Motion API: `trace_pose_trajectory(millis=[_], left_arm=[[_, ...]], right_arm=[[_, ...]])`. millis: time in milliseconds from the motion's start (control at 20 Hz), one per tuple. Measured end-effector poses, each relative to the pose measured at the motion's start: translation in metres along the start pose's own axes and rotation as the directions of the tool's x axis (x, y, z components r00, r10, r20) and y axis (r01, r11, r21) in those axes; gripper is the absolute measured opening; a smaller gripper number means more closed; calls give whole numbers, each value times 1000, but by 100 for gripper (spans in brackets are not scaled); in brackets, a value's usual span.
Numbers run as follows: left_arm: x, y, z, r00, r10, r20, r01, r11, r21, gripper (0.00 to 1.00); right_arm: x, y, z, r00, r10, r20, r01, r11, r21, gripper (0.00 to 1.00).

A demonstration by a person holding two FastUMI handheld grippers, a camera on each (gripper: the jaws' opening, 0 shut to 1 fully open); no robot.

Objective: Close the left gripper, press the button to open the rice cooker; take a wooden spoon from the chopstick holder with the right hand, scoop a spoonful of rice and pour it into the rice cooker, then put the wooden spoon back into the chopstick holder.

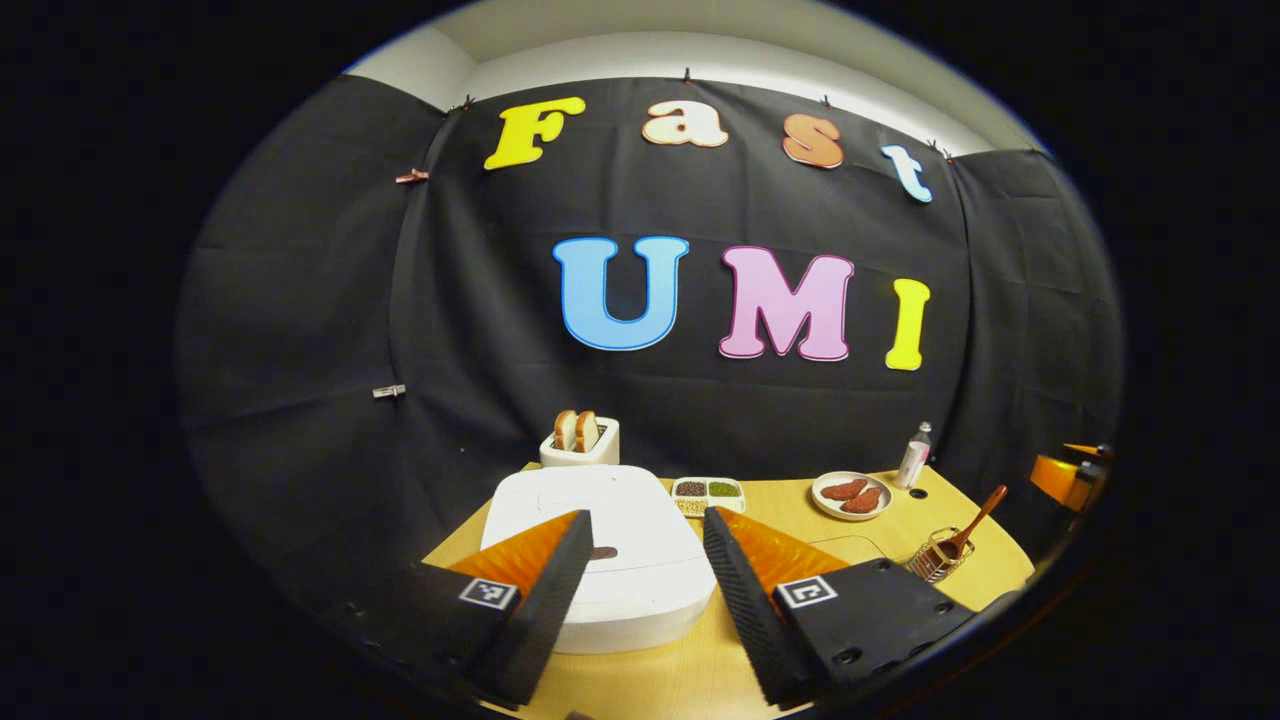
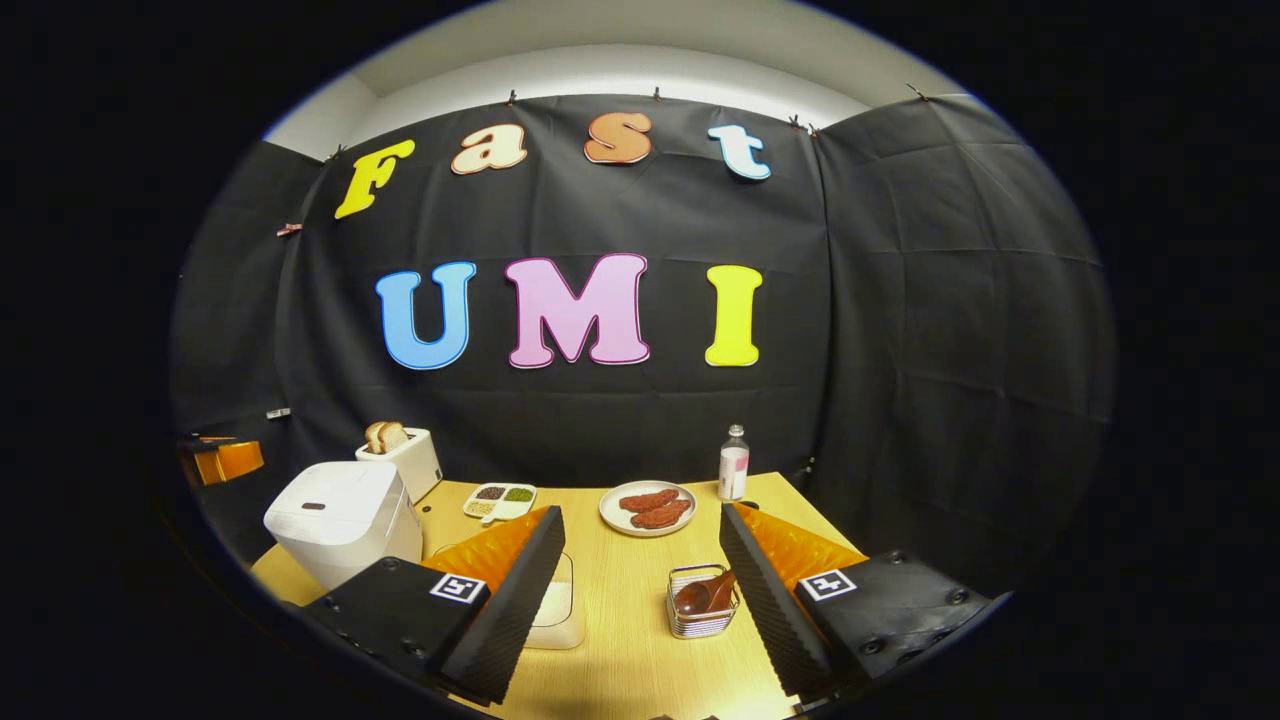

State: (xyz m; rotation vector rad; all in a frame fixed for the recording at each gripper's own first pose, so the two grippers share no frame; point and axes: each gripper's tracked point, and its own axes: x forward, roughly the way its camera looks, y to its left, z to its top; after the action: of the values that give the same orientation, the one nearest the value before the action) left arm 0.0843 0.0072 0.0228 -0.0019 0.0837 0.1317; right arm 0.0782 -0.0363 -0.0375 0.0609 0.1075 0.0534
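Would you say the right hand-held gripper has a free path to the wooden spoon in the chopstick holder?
Probably yes: the right hand-held gripper is open, the wooden spoon sits just ahead between its fingers, and nothing stands between them.

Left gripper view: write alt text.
The open left gripper hovers before a closed white rice cooker on a light wooden table. To its right, a wooden spoon stands in a wire chopstick holder.

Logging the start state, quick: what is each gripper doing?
Left gripper: open, empty, above the rice cooker.
Right gripper: open, empty.
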Motion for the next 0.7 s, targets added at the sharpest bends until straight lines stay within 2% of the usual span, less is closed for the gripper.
trace_pose_trajectory(millis=[50,100,150,300,400,550,700], left_arm=[[8,7,1,1000,13,-11,-13,1000,-4,75],[16,13,1,1000,23,-21,-23,1000,-8,62],[24,18,1,999,31,-32,-32,999,-14,63],[48,28,-8,996,44,-75,-46,999,-29,38],[64,34,-20,992,43,-121,-47,998,-31,29],[82,38,-36,983,33,-181,-42,998,-45,22],[96,41,-54,971,30,-236,-38,999,-31,8]], right_arm=[[0,-3,-2,1000,2,-3,-2,1000,-1,98],[1,-5,-5,1000,3,-8,-3,1000,0,98],[1,-7,-7,1000,4,-14,-4,1000,2,98],[0,-15,-14,1000,3,-31,-3,1000,4,98],[-1,-19,-17,999,4,-35,-4,1000,2,98],[-5,-23,-20,999,11,-40,-11,1000,-14,98],[-7,-26,-23,999,13,-44,-14,1000,-24,98]])
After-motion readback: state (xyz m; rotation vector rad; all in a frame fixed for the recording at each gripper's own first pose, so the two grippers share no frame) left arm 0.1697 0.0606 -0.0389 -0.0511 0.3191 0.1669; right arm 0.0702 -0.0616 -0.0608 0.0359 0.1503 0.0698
